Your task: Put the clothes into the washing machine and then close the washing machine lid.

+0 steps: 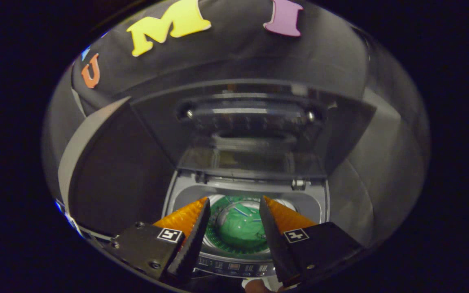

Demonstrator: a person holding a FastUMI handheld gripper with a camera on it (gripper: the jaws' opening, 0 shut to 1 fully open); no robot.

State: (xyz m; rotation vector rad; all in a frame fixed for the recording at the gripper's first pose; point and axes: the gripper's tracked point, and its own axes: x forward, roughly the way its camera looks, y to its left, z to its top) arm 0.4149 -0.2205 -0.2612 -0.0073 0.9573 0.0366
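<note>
A green garment (236, 231) lies at the bottom of the washing machine (246, 195) drum, seen straight down through the round opening and framed between the two fingers. The gripper (234, 211) hangs above the tub pointing down into it, its fingers spread wide and holding nothing, their tips over the drum's rim on either side of the cloth. Beyond them the transparent lid (250, 126) stands raised at the back, with the control panel (234, 267) just beneath the fingers.
</note>
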